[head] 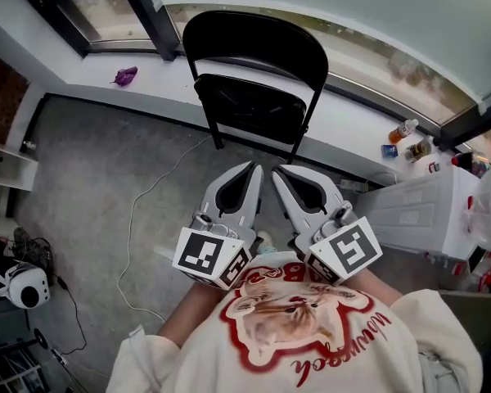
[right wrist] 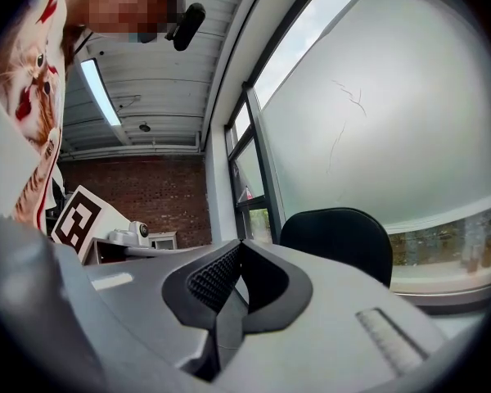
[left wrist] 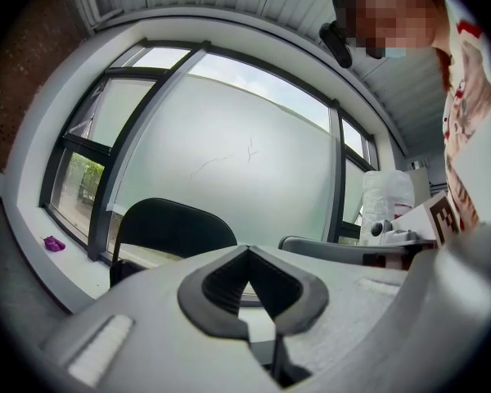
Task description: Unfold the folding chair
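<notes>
Left tongs (head: 247, 174) and right tongs (head: 282, 174) were clenched empty, short of the folding chair (head: 254, 97) leaning folded against the window ledge (head: 147, 80). It looked stiff and weighty; backrest top and seat edge seemed the best holds.

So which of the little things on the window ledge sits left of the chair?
The purple scrap, alone on the ledge left of the folding chair; the bottle and blue box lie to its right.
</notes>
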